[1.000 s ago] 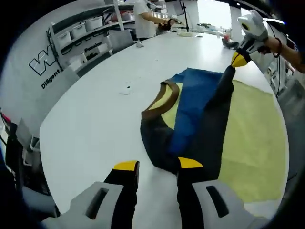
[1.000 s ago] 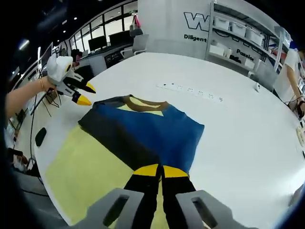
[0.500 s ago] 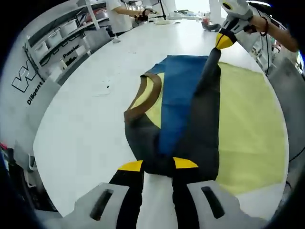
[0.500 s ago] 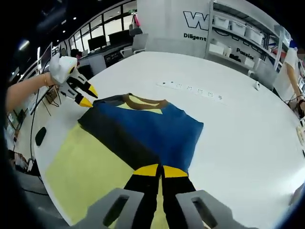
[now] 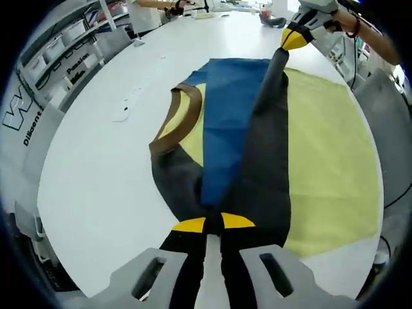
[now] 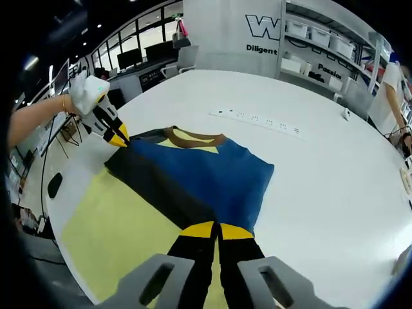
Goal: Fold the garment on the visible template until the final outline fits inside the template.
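Both pairs of jaws stood pressed together on cloth: your left gripper [image 5: 214,224] pinched the shoulder end of the garment [image 5: 232,135], and your right gripper [image 6: 216,230] pinched the hem end of the same dark folded edge, which ran taut between them. In the right gripper view your left gripper [image 6: 118,137] sat at the garment's far corner, beside the brown collar [image 6: 193,137]; in the left gripper view your right gripper [image 5: 291,40] sat at the garment's far end. The garment lay partly on the yellow template [image 5: 328,141] and partly over the template's edge onto the white table [image 5: 96,167], its blue panel [image 6: 212,174] and collar on the table side and its dark fold on the template side. Holding both ends of one edge looked like the way to carry that whole side across in a single straight fold, so the outline could be brought inside the template; as it lay, the collar side overhung, so the fold was not finished. Against half a second before, your left jaws had gone from slightly apart in front of the cloth to closed on it, and against one second before, when they stood wide and short of the garment, the change was plainer. Your right gripper had kept its grip on the hem throughout.
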Motion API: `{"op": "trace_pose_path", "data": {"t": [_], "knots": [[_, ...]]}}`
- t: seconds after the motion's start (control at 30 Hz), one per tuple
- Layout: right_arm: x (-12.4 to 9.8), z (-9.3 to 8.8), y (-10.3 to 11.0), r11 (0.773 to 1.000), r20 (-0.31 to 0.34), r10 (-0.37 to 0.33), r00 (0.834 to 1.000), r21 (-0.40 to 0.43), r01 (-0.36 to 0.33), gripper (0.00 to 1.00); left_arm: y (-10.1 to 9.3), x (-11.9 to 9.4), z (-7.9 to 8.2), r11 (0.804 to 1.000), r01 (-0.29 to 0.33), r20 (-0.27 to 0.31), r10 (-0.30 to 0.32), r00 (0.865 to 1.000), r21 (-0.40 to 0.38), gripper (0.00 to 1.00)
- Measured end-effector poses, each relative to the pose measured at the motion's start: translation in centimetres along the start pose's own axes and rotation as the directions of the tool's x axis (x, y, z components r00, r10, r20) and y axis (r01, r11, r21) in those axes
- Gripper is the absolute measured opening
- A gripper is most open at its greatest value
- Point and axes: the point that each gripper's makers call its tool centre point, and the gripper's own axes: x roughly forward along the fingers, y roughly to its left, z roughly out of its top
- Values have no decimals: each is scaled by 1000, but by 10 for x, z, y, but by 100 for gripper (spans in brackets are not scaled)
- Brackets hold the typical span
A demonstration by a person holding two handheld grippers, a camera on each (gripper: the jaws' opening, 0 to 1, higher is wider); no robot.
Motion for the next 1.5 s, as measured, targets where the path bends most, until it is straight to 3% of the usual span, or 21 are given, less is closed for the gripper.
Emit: {"op": "trace_pose_path", "data": {"t": [0.23, 0.33, 0.7, 1.03, 1.2, 1.3, 1.5], "knots": [[-2, 2, -1, 1000, 4, -2, 1000, -6, 2, 0, -6, -4, 2, 999, 2, -28, -1, 1000, 43, 2], [-5, 2, -3, 1000, 7, -6, 1000, -9, 6, 0, 1, -5, -1, 998, 2, -31, 0, 1000, 57, 1], [-11, 6, -5, 999, 15, -7, 1000, -33, 7, 0, 19, -19, -3, 1000, -11, 29, 10, 1000, 14, 1], [-8, 38, -19, 997, 62, -23, 998, -71, 27, 0, 56, -25, 1, 995, -102, 50, 102, 994, 6, 1], [9, 53, -27, 997, 61, -21, 998, -78, 25, 0, 72, -21, 2, 986, -168, 31, 167, 985, 16, 1], [37, 65, -39, 996, 51, -9, 999, -83, 13, 0, 81, -16, -1, 979, -200, 4, 200, 980, 29, 1], [48, 53, -40, 998, -23, 7, 1000, -57, -8, 0, 89, -4, -3, 973, -218, -33, 220, 975, 70, 1]]}}
